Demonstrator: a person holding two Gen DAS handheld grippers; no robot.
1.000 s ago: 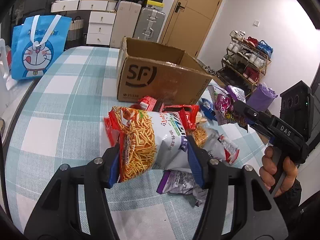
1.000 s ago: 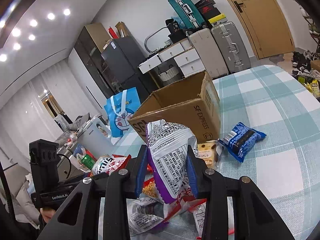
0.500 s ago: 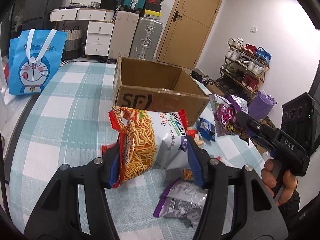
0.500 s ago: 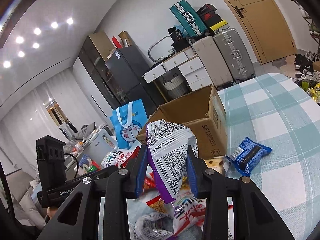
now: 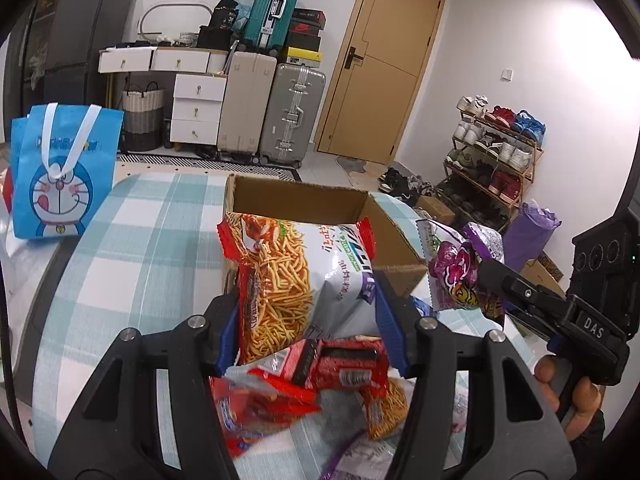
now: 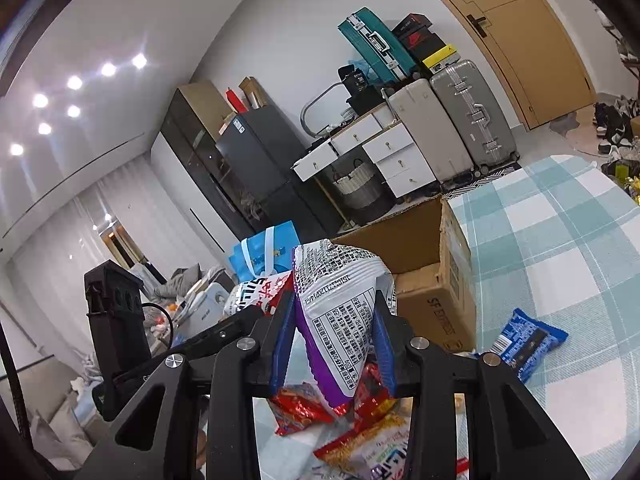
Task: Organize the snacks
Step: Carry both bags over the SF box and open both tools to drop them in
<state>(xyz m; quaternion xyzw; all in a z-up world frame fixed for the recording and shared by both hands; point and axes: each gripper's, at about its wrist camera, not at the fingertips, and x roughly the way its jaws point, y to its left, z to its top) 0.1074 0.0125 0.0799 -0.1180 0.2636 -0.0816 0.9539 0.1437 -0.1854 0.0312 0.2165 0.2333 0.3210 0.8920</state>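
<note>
My left gripper (image 5: 308,326) is shut on a large bag of stick snacks (image 5: 298,280), orange with a white and red wrapper, held up just in front of the open cardboard box (image 5: 304,202). My right gripper (image 6: 334,344) is shut on a purple and silver snack bag (image 6: 342,312), held above the snack pile beside the box (image 6: 434,280). The right gripper with its purple bag (image 5: 460,270) also shows at the right of the left wrist view. Loose red snack packets (image 5: 320,372) lie on the checked tablecloth below.
A blue packet (image 6: 524,340) lies on the cloth (image 6: 560,248) right of the box. A blue cartoon bag (image 5: 60,168) stands at the table's far left. Suitcases (image 5: 292,112), drawers, a door and a shoe rack (image 5: 496,152) are beyond the table.
Both grippers have risen with their bags and moved toward the box. The stick snack bag now overlaps the box's near wall; the pile sits lower in both views.
</note>
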